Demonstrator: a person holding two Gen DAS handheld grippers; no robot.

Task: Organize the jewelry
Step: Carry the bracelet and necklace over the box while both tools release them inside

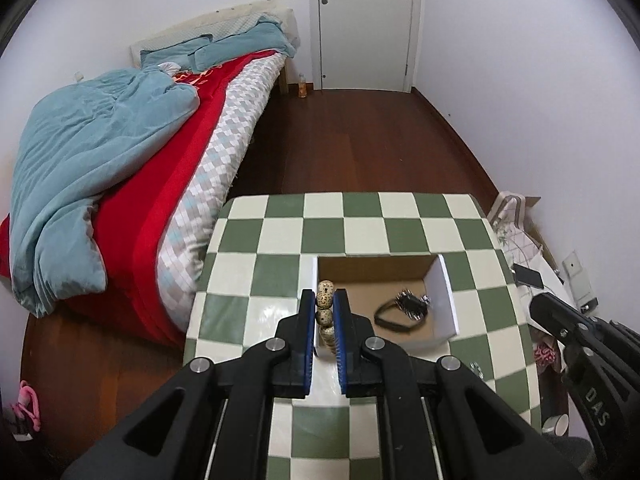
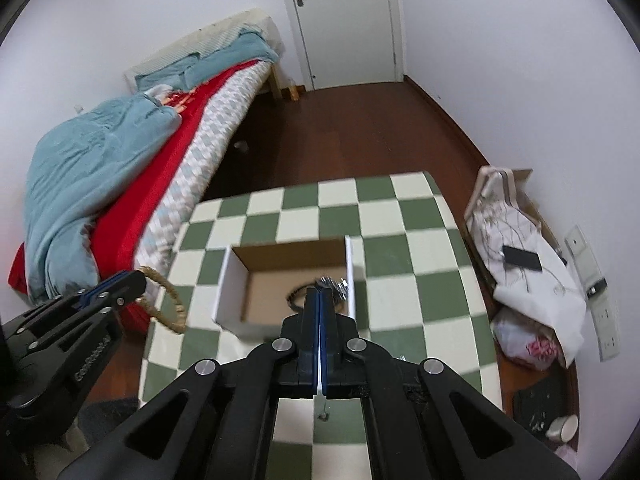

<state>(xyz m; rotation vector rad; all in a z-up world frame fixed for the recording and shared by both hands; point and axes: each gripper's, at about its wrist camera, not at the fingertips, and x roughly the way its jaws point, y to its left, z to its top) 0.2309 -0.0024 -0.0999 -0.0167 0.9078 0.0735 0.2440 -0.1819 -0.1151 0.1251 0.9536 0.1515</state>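
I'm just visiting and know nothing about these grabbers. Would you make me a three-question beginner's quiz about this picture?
1. True or false: the left gripper holds a beaded bracelet.
2. What already lies inside the cardboard box? A) a black strap piece B) a spoon C) a book
3. Fill in: the box sits on a green and white ____ table.

Key: 1 true; 2 A; 3 checkered.

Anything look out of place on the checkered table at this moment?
Little stands out. A small silvery piece lies loose on the green-and-white checkered table, outside the open cardboard box; too small to identify. The left gripper holds a speckled beaded bracelet.
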